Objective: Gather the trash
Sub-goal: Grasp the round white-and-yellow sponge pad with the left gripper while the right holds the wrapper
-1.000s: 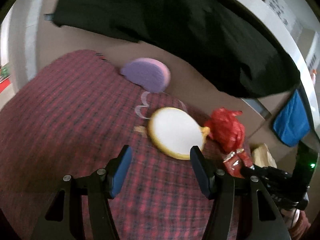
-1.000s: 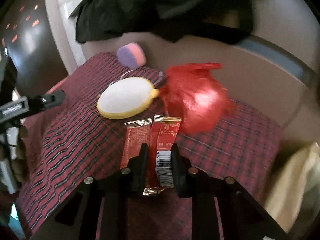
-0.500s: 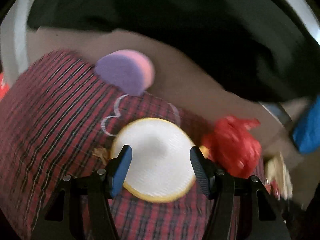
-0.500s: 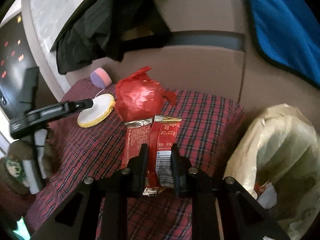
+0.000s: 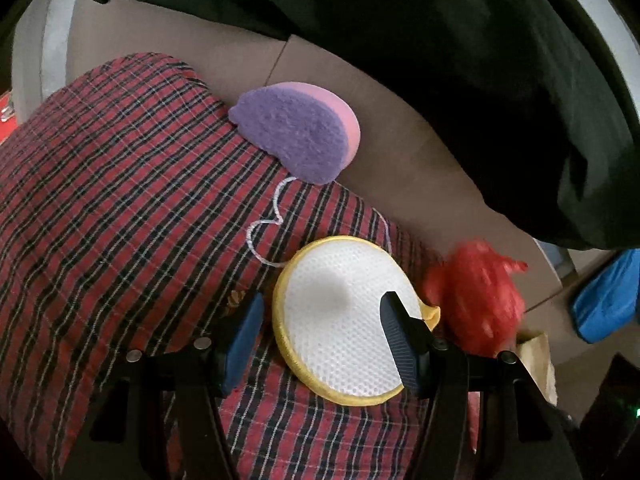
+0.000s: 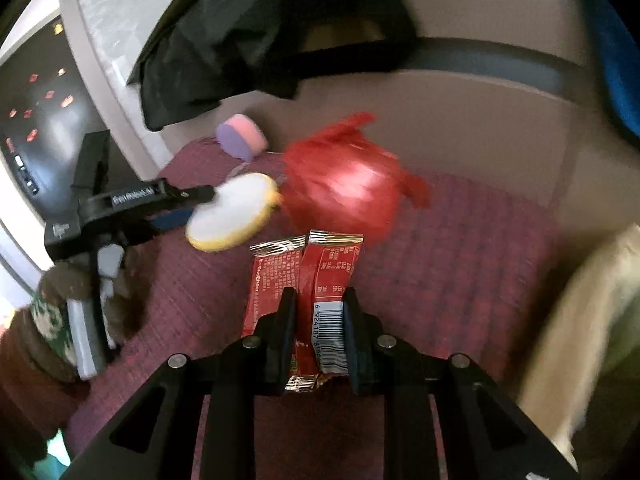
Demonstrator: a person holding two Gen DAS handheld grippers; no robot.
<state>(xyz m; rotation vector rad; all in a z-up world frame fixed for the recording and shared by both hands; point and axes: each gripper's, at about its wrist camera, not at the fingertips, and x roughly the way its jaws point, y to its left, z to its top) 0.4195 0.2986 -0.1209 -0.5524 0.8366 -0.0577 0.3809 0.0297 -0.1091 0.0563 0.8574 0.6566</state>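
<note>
Wrappers (image 6: 304,292) (two, glossy red foil) are sitting pinched in the right tool (image 6: 316,312); the left tool (image 5: 320,332) is gaping around one round mesh pad (image 5: 340,320).

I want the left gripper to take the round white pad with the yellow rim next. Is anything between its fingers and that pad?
Nothing visible. The left gripper is open, its fingers either side of the white pad on the plaid cloth. The red bag sits beside the pad, outside the fingers.
</note>
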